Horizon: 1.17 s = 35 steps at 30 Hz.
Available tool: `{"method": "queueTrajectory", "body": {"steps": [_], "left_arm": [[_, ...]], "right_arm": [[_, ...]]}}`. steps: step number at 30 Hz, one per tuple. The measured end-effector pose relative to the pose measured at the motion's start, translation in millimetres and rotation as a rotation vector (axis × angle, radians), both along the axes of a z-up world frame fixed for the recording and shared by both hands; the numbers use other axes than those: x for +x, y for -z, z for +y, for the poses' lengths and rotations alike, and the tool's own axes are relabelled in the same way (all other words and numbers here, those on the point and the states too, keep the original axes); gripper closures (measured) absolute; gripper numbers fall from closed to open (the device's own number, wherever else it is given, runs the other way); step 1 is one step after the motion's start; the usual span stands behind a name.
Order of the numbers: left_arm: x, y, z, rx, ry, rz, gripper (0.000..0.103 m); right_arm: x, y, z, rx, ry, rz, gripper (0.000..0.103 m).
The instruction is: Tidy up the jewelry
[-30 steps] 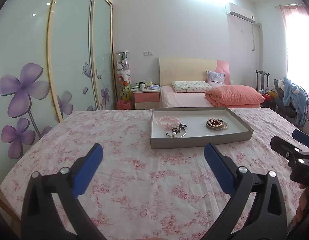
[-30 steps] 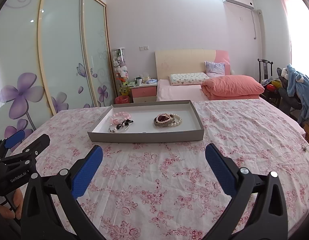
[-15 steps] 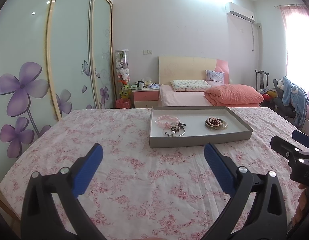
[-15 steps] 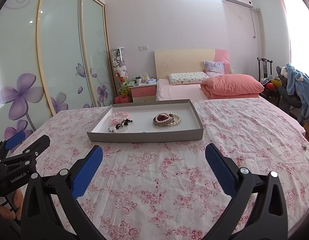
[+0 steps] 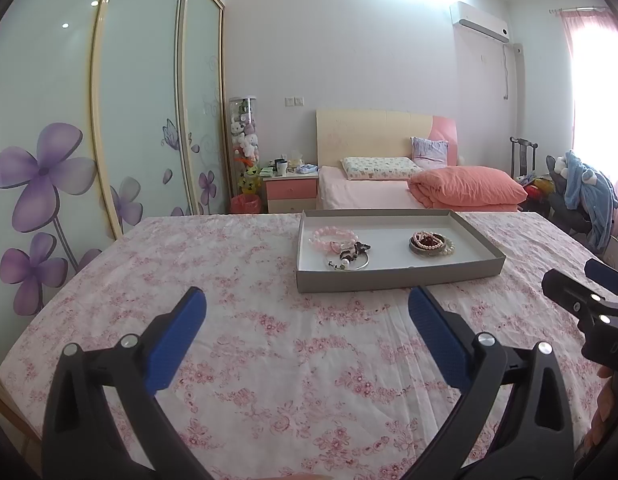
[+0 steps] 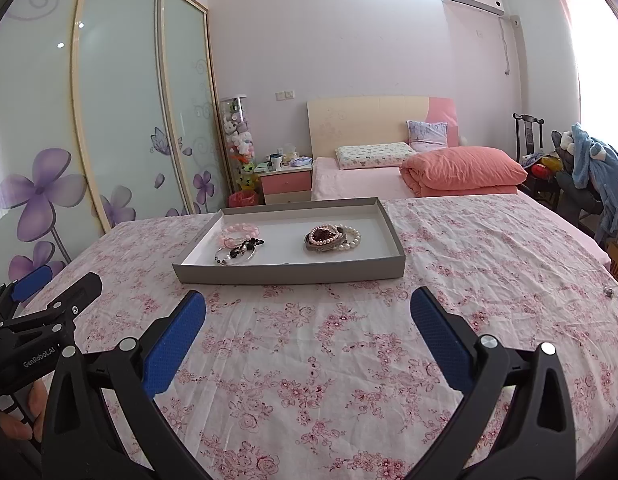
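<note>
A shallow grey tray (image 5: 397, 278) sat on the flower-printed bedspread (image 5: 237, 320), toward the far edge of the bed and well ahead of both tools. Inside it, near its left end, a pink bead bracelet (image 5: 333, 235) lay touching a thin silver bangle with dark charms (image 5: 349, 258), the bangle on the side nearer the front wall of the tray. Toward the right end, a small heap of pearl and dark red bead bracelets (image 5: 431, 242) rested together, well apart from the pink one. From the other camera the same tray (image 6: 289, 274) showed the pink bracelet (image 6: 239, 232), the charm bangle (image 6: 237, 254) and the pearl heap (image 6: 333, 237) in the same order.

The left gripper (image 5: 307, 310) hovered over the bedspread short of the tray, its blue-padded tongs spread wide and holding nothing. The right gripper (image 6: 309, 308) hung beside it over the cloth (image 6: 349, 340), likewise wide apart and empty, pointed at the tray's front wall. Each tool showed at the edge of the other's view: the right gripper (image 5: 589, 300) at the right side of the left camera, the left gripper (image 6: 49, 300) at the left side of the right camera.

Beyond the bed stood a second bed with an orange quilt (image 5: 469, 188), a pink nightstand (image 5: 291, 194), and a wardrobe with purple flowers on its glass doors (image 5: 109, 120).
</note>
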State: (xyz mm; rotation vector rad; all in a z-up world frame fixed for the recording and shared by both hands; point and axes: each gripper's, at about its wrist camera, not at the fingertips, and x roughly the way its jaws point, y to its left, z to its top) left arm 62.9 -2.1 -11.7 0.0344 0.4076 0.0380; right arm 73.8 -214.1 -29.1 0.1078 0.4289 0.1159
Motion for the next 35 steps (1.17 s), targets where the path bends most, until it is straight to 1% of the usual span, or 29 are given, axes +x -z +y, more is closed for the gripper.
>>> {"method": "queueTrajectory", "body": {"steps": [22,35], "left_arm": [[1.8,2.8,-1.4,0.003,-0.007,0.006,0.004],[1.2,1.5,-3.7,0.005,0.01,0.014,0.004]], "right_arm": [[-0.1,0.0,-0.5,0.002,0.0,0.002,0.002],[0.0,1.0,-0.7,0.004,0.001,0.005,0.002]]}}
